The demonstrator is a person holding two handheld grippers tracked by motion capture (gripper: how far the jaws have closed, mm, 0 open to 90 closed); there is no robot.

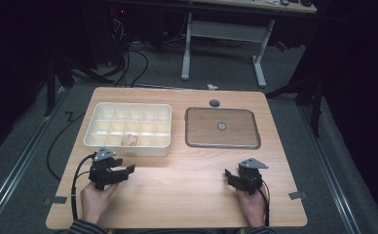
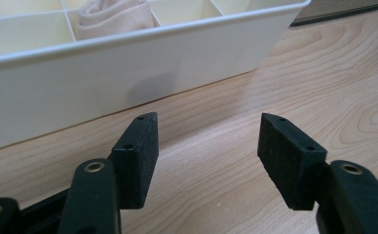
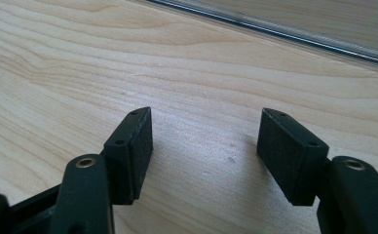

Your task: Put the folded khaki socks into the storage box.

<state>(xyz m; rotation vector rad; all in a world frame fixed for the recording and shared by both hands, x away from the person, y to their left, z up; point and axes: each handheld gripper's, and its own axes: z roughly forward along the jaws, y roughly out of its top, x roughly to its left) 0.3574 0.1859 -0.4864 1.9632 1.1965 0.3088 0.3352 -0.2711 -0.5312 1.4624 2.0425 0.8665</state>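
Both tools rest on the desk (image 1: 177,180), jaws apart and empty. The rolled cloth (image 1: 128,141) lies in a near-row cell of the divided box (image 1: 95,131), just beyond the left tool (image 1: 126,171). The right tool (image 1: 230,175) is well apart from it, so the left hand (image 1: 95,201) looks better placed.

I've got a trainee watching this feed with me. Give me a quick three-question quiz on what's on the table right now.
1. True or false: the left gripper is shut on the rolled cloth.
2. Which sits nearer the right gripper?
A. the white divided box
B. the flat metal tray
C. the small round object on the tray
3. Fill in: the cloth lies in a compartment of the box's ____ row, the one closest to the person.

Key
1. False: both grippers are open and hold nothing, near the table.
2. B
3. front
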